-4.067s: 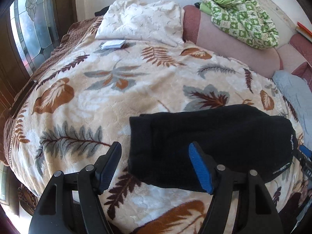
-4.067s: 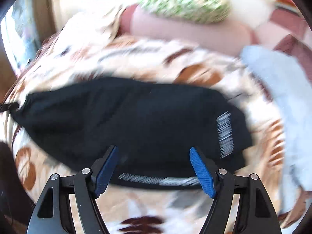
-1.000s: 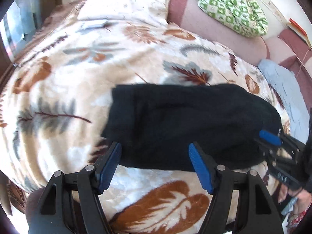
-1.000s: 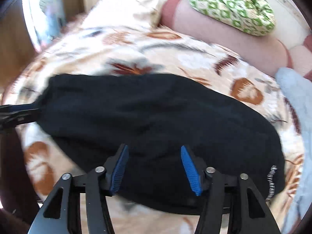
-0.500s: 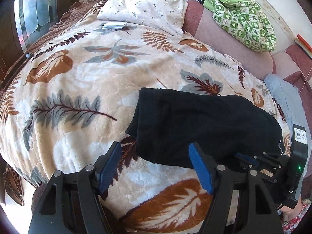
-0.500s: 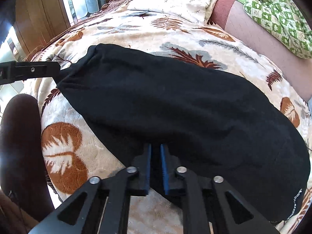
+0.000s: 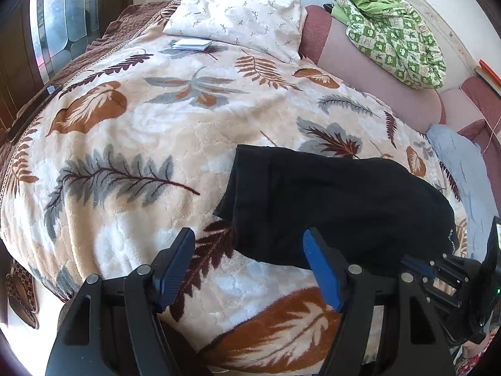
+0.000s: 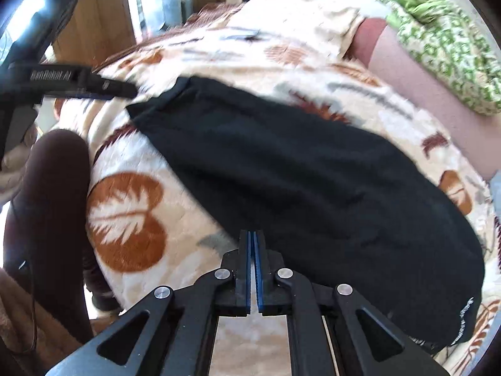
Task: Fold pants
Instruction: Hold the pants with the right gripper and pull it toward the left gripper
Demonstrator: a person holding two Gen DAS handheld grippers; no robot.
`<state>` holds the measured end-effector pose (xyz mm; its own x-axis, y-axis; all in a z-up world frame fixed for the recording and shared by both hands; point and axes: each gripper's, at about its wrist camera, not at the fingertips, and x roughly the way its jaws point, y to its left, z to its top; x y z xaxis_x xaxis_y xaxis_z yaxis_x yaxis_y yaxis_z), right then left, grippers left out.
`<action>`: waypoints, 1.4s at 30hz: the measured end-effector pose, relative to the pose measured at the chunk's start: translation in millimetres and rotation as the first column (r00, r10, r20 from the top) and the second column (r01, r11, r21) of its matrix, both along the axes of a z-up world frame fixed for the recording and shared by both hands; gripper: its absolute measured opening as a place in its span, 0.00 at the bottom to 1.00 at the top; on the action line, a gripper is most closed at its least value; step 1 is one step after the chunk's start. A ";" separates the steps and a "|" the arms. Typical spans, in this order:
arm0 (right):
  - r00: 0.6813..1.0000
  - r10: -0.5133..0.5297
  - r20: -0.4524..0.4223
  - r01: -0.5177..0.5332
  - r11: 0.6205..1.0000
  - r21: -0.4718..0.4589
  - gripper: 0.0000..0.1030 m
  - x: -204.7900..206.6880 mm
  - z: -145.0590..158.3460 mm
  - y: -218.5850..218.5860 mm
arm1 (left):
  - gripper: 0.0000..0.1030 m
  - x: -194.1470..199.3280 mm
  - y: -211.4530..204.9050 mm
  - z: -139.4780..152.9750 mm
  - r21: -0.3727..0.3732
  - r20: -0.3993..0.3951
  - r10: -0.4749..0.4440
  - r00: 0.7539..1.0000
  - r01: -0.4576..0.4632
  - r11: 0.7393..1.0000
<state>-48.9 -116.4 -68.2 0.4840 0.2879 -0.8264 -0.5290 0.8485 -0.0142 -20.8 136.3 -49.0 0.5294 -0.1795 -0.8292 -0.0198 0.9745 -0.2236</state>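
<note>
Right gripper (image 8: 252, 250): your jaws have just snapped together; they now sit pressed tight at the near hem of the pants (image 8: 297, 188), though whether cloth is caught between them is unclear.
Left gripper (image 7: 250, 266): spread, empty; the pants' left end lies just ahead, between your fingers.
Meaning: you look ready to lift that hem for another fold.
Surface: leaf-print blanket (image 7: 141, 131).
Room: pillow (image 7: 238, 15), green quilt (image 7: 394, 28), stained-glass window (image 7: 59, 25).

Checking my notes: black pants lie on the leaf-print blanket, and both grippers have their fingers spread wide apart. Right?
Not quite. Only the left gripper is spread. The right wrist view shows the right gripper with fingers shut at the edge of the black pants on the leaf-print blanket.
</note>
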 end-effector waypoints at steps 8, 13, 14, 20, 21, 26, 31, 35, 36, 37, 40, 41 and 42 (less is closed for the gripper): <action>0.996 0.021 -0.083 -0.019 1.000 0.022 0.11 30.8 -12.4 6.1 | 0.69 -4.0 -3.2 0.8 0.006 0.004 -0.005 1.000 0.005 1.000; 0.997 0.006 -0.072 -0.003 0.999 0.032 0.49 31.3 -12.4 2.1 | 0.69 -0.8 0.0 -2.8 -0.006 -0.001 0.008 1.000 -0.008 1.000; 0.997 0.011 -0.075 -0.009 1.000 0.025 0.49 31.5 -12.8 2.8 | 0.69 -0.4 -0.1 -4.0 -0.007 -0.005 0.009 1.000 -0.009 1.000; 0.993 0.076 -0.095 -0.077 0.997 -0.012 0.45 36.2 -18.9 15.1 | 0.69 1.2 -1.3 -10.5 -0.010 -0.022 0.002 1.000 -0.002 1.000; 0.991 0.091 -0.094 -0.094 0.995 -0.027 0.45 36.6 -20.1 19.5 | 0.69 1.4 -1.3 -10.9 -0.010 -0.022 0.002 1.000 -0.002 1.000; 0.986 0.116 -0.118 -0.122 0.991 -0.050 0.32 45.3 -23.0 28.8 | 0.69 1.8 -0.6 -11.6 -0.011 -0.025 0.003 1.000 -0.003 1.000; 0.983 0.105 -0.150 -0.110 0.994 -0.027 0.11 50.8 -19.5 20.8 | 0.69 4.0 0.5 -16.0 -0.022 -0.033 0.008 0.999 -0.008 1.000; 0.981 0.095 -0.171 -0.097 0.995 -0.003 0.09 49.8 -18.5 17.7 | 0.69 5.2 0.5 -18.3 -0.029 -0.039 0.005 0.999 -0.007 1.000; 0.980 0.095 -0.174 -0.097 0.995 -0.001 0.08 49.1 -18.3 18.1 | 0.69 5.2 0.0 -18.3 -0.028 -0.039 0.006 0.999 -0.007 1.000; 0.979 0.099 -0.180 -0.100 0.995 0.003 0.08 48.0 -18.0 18.2 | 0.69 5.2 1.5 -18.2 -0.028 -0.039 0.006 0.999 -0.007 1.000; 0.974 0.114 -0.197 -0.112 0.993 0.021 0.08 39.9 -15.4 16.2 | 0.69 5.6 3.4 -17.5 -0.030 -0.036 0.011 0.999 -0.012 0.999; 0.971 0.124 -0.206 -0.123 0.992 0.021 0.09 36.4 -15.5 15.6 | 0.69 6.0 4.0 -17.8 -0.032 -0.037 0.013 0.999 -0.014 0.999; 0.967 0.136 -0.217 -0.136 0.991 0.014 0.09 33.5 -16.3 15.3 | 0.69 6.6 4.5 -18.0 -0.035 -0.038 0.014 0.999 -0.015 0.999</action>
